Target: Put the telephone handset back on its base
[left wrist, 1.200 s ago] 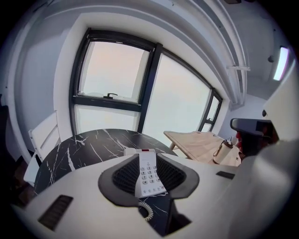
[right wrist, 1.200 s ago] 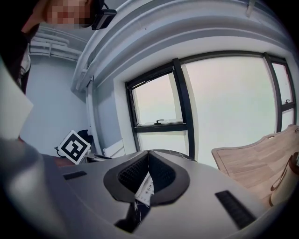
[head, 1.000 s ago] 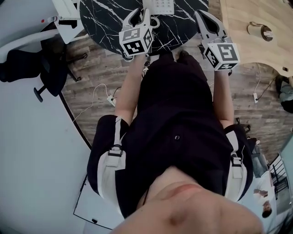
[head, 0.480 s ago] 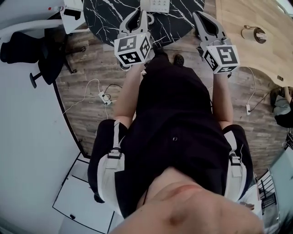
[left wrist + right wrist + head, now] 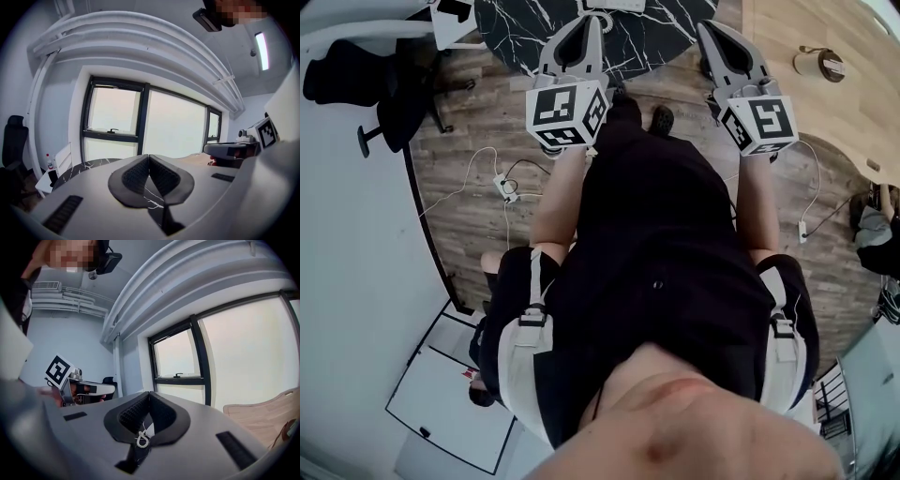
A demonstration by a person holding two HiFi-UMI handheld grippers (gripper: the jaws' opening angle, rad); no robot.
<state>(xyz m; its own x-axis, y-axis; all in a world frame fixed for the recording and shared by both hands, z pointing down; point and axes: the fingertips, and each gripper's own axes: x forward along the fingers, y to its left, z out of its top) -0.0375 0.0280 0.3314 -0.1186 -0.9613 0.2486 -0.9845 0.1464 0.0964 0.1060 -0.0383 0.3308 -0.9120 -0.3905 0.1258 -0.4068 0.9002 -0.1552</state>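
Both grippers are hovering level in the head view. The left gripper (image 5: pixel 589 23) and right gripper (image 5: pixel 717 33) are being held out on bent forearms, well apart, with their jaws pointing ahead at the black marble table (image 5: pixel 525 28). Compared with a second ago, the person is standing further back. The telephone (image 5: pixel 609 4) is now showing only as a white sliver at the top edge, ahead of and between the two sets of jaws rather than close under them. Whether the handset is sitting on it cannot be told.

Turning to the left gripper view, the jaws, which were partly apart a moment ago, are now pressing together with nothing between the pads (image 5: pixel 133 176). Only marble is showing below them.

Looking along the right gripper view, those jaws are likewise meeting at the tips and holding nothing. A coiled cord (image 5: pixel 142 439) is showing through the gap beneath them, on the table ahead. With both grippers empty and backing away, the task is probably finishing.
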